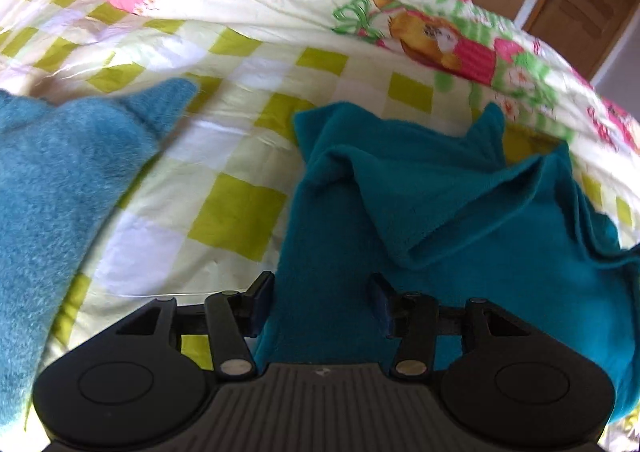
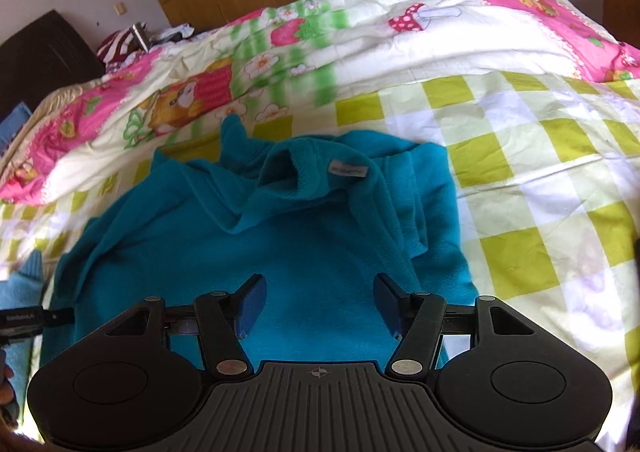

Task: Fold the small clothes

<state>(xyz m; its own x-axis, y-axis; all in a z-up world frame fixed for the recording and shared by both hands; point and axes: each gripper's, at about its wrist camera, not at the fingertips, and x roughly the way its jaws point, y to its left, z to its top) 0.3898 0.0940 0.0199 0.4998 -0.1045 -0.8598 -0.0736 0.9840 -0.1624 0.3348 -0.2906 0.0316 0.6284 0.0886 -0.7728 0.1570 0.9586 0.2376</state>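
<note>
I am hovering my left gripper (image 1: pixel 320 304) and right gripper (image 2: pixel 318 302), both spread and empty, over the teal fleece (image 2: pixel 280 244), lying rumpled on the checked quilt (image 2: pixel 520 156); folding seems barely begun.

Garment: teal fleece top (image 2: pixel 280 236), rumpled on the checked quilt (image 2: pixel 540 180).
Right gripper (image 2: pixel 320 302): fingers apart above top's near edge.
Label (image 2: pixel 347 170): white, text unreadable.

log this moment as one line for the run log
stage: pre-grasp | left gripper: open, over teal fleece top | right gripper: open, over it | top: crumpled on checked quilt | lighter blue garment: aside
</note>
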